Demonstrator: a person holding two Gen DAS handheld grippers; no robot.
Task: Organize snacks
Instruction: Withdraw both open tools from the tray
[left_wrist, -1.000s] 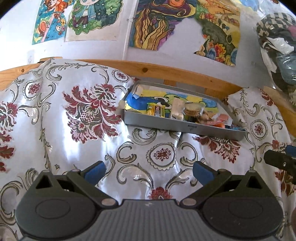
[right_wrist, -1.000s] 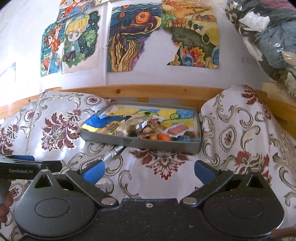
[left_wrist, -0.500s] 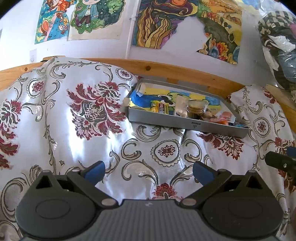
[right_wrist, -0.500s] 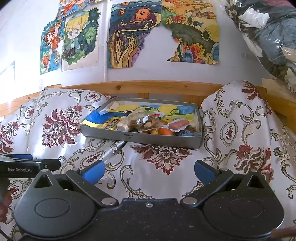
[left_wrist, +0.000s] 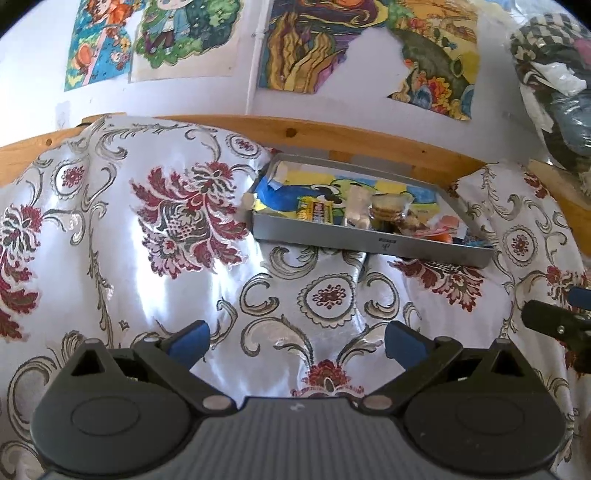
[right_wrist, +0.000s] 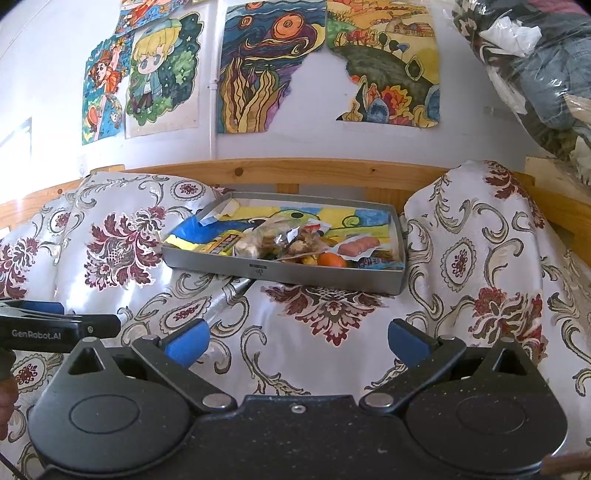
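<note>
Snacks (right_wrist: 291, 242) sit heaped in a shallow grey metal tray (right_wrist: 280, 272), and the coming reach turns on where that tray lies from each claw. Going near to far in the right wrist view: the right claw (right_wrist: 295, 341) fills the bottom of the frame, released, its blue pads spread wide with nothing between them. Beyond it runs bare floral cloth (right_wrist: 332, 332), and then the tray at frame centre, almost straight ahead and well apart from the pads. In the left wrist view the left claw (left_wrist: 295, 341) is likewise released and empty at the bottom of the frame; the tray (left_wrist: 369, 247) lies above and to the right of centre, so ahead and off to that claw's right. I judge the right claw the better lined up, though neither looks clearly nearer.

The tray's long axis runs across the frame, left to right, with one long wall facing the claws; in the left view it slants down to the right. Inside, a yellow wrapped bar (left_wrist: 317, 212) lies near the left end, clear packets in the middle, an orange round piece (right_wrist: 331, 259) and pink sausages (right_wrist: 360, 245) toward the right. Behind stands a wooden rail (right_wrist: 295, 173), then the wall with drawings (right_wrist: 266, 66).
</note>
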